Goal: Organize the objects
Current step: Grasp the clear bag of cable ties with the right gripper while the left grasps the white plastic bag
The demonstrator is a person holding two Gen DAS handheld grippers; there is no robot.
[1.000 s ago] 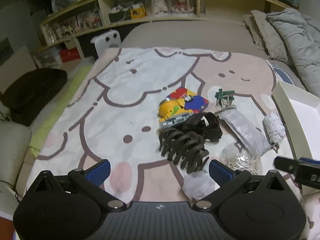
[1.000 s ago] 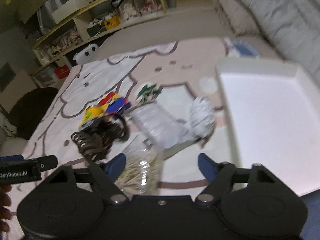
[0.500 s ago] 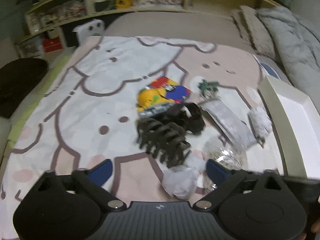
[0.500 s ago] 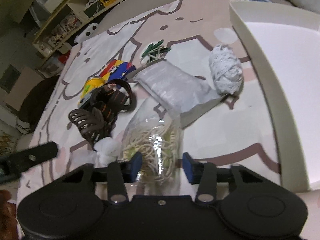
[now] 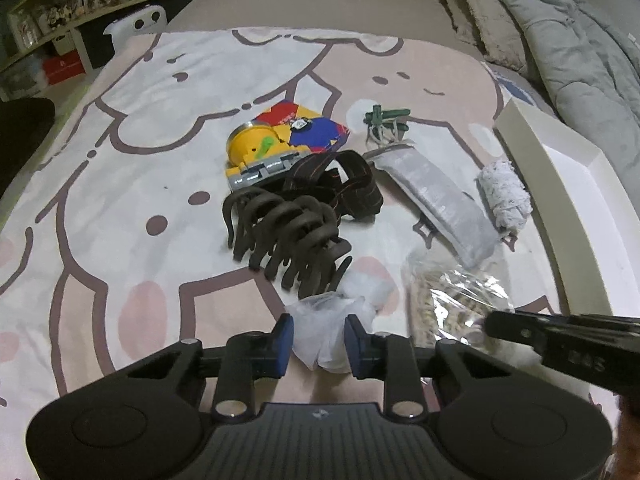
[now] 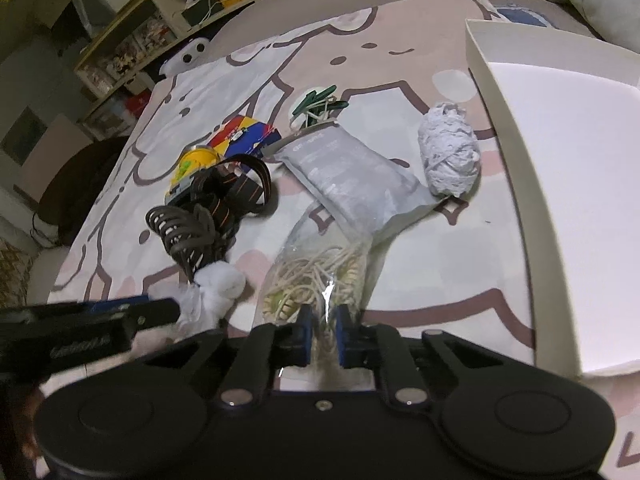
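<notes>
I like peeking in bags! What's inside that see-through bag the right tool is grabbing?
Inside the clear bag is a tangle of pale, cream-coloured strings or bands. The right tool pinches its near end, covering whatever sits there.

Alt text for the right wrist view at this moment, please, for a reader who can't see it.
The right gripper is closed on the near end of a clear bag of cream cord lying on a cartoon-print bedspread. To its right sits an empty white tray; beyond lie a grey pouch, a white yarn ball and a brown hair claw.
</notes>
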